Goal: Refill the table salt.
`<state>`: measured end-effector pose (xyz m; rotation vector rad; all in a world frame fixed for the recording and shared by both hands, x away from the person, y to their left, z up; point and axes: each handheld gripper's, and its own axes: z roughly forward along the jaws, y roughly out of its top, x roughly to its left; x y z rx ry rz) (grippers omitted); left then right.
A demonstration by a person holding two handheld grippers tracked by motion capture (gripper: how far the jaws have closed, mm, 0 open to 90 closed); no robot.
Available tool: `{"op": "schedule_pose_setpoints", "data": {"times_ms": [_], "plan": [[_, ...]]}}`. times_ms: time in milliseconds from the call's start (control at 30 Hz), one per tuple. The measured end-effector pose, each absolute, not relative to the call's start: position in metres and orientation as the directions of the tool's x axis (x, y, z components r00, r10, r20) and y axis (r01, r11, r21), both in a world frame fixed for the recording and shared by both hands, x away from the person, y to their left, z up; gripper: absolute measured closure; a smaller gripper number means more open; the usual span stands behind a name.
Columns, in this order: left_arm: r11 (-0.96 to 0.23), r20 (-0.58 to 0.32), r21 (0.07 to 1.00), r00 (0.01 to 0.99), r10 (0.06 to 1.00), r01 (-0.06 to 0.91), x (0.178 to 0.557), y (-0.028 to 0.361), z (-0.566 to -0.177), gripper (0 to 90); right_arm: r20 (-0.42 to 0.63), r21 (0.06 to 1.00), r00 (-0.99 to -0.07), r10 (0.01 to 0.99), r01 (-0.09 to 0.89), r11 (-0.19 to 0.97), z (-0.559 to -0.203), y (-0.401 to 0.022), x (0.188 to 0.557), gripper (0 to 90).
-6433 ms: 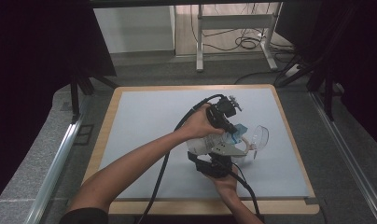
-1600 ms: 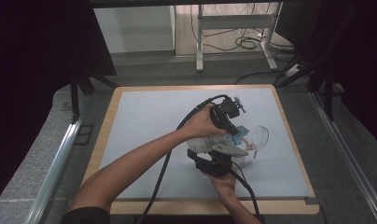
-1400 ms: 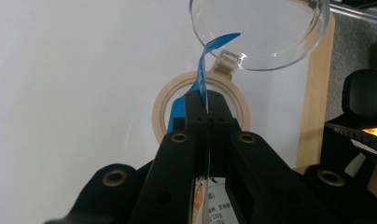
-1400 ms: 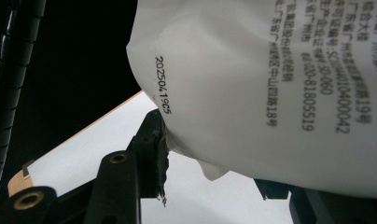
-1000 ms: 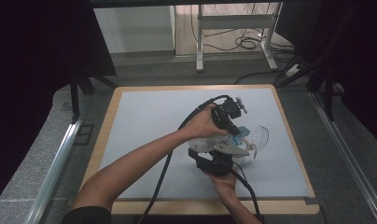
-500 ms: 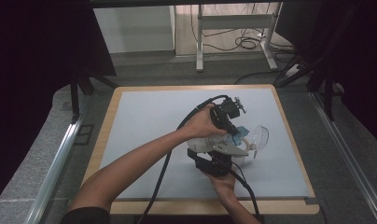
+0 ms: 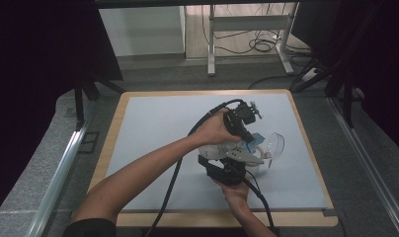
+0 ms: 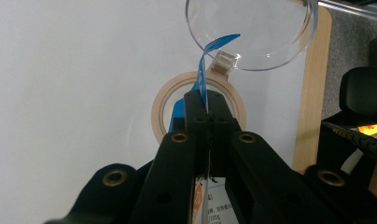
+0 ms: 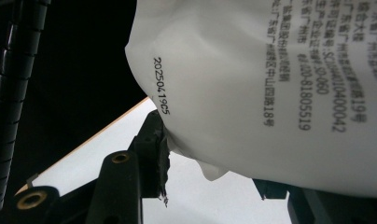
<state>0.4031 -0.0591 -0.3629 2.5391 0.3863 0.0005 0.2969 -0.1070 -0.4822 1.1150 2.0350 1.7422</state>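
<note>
In the high view both hands meet right of the surface's centre, nearer its right edge than its left; the left tool angles down from the far side onto a white packet, while the right tool comes up from the near edge beneath it; a clear round lid lies just to the right of them. The left gripper view shows the left tool pressed fully together on a thin blue strip of the packet's edge; the strip curls up toward the clear lid, and a tan tape ring lies flat on the surface below the jaw tips. The right gripper view shows the packet close up, white with black printed text and a date code, hanging above the surface; the right tool's jaws stand about half apart with the packet's lower bulge between them, the left jaw touching its side, so it appears clamped on the packet.
</note>
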Motion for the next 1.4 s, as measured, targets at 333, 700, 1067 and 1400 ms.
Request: {"op": "schedule_pose_setpoints", "data": {"times_ms": [333, 700, 1067, 1400], "plan": [[-0.804, -0.078, 0.529, 0.959, 0.273, 0.272, 0.4040, -0.0601, -0.3624, 90.0, 0.287, 0.922, -0.680, 0.674, 0.386, -0.004, -0.4813, -0.1064, 0.2982, 53.9], [-0.809, -0.073, 0.522, 0.959, 0.274, 0.271, 0.4041, -0.0628, -0.3641, 90.0, 0.289, 0.924, -0.681, 0.673, 0.383, -0.010, -0.4842, -0.1082, 0.2989, 54.1], [-0.809, -0.072, 0.523, 0.960, 0.272, 0.269, 0.4031, -0.0649, -0.3639, 90.0, 0.291, 0.924, -0.681, 0.672, 0.383, -0.012, -0.4842, -0.1106, 0.2991, 54.2], [-0.811, -0.067, 0.522, 0.961, 0.270, 0.264, 0.4042, -0.0650, -0.3635, 90.0, 0.292, 0.924, -0.682, 0.671, 0.382, -0.015, -0.4848, -0.1105, 0.2995, 54.3]]}}
